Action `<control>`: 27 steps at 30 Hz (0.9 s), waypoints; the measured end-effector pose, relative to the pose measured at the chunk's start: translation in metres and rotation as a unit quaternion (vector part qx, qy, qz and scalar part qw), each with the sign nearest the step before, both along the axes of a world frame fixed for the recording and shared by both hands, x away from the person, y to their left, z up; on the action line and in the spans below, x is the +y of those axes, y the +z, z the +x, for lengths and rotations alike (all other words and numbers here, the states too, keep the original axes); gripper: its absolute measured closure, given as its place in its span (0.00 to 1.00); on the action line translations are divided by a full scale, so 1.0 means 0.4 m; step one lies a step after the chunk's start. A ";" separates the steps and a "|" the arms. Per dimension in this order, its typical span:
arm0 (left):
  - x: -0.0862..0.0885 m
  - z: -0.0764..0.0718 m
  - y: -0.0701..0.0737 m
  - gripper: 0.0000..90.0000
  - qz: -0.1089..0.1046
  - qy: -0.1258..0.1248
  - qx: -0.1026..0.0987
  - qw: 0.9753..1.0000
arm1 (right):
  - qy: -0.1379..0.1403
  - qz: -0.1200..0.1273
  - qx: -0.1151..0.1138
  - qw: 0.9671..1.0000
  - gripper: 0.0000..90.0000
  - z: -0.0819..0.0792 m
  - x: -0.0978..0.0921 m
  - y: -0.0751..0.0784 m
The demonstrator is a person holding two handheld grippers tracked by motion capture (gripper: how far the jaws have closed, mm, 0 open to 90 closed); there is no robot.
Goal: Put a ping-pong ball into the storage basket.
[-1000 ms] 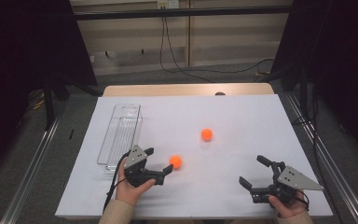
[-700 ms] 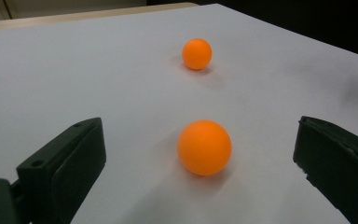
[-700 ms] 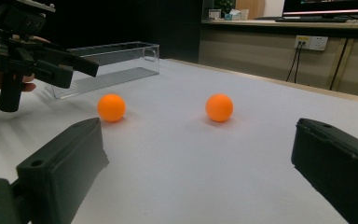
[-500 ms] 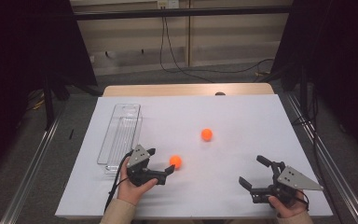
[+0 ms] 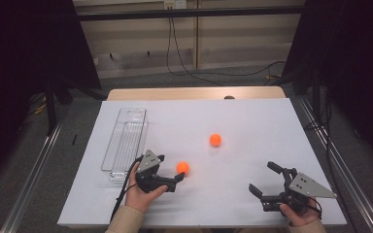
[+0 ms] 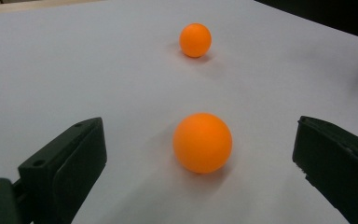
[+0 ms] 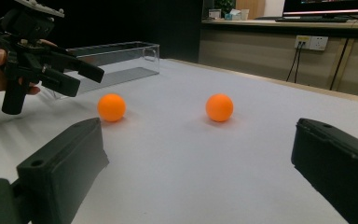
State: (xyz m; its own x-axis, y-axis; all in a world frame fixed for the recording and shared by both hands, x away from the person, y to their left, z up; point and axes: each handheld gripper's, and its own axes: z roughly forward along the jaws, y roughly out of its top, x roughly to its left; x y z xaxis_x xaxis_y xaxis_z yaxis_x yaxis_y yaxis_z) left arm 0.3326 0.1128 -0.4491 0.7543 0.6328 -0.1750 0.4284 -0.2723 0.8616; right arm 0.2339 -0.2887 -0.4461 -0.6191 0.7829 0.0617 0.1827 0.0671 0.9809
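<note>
Two orange balls (image 5: 182, 167) (image 5: 215, 140) on the table (image 5: 252, 121), outside the clear tray (image 5: 125, 141).

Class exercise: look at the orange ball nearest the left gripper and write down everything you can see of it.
The nearer orange ball is a small, smooth, matte sphere, plain orange with no visible markings, much like a table tennis ball. It rests on the white table surface, casting a soft shadow beneath it. It sits just ahead of the left gripper, in line with the gap between the wide-open jaws, and nothing touches it but the table. A second orange ball lies farther off, apart from it.
</note>
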 end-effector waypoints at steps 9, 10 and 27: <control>-0.013 0.005 -0.002 0.03 0.009 -0.005 0.003 1.000 | 0.000 0.000 0.000 1.000 0.02 0.000 0.000 0.000; -0.016 0.006 -0.002 0.03 0.008 -0.005 0.005 1.000 | 0.001 0.000 0.000 1.000 0.02 0.000 0.000 0.000; -0.035 0.020 -0.007 0.04 0.015 -0.005 0.017 1.000 | 0.001 0.001 0.000 1.000 0.02 -0.001 0.001 0.000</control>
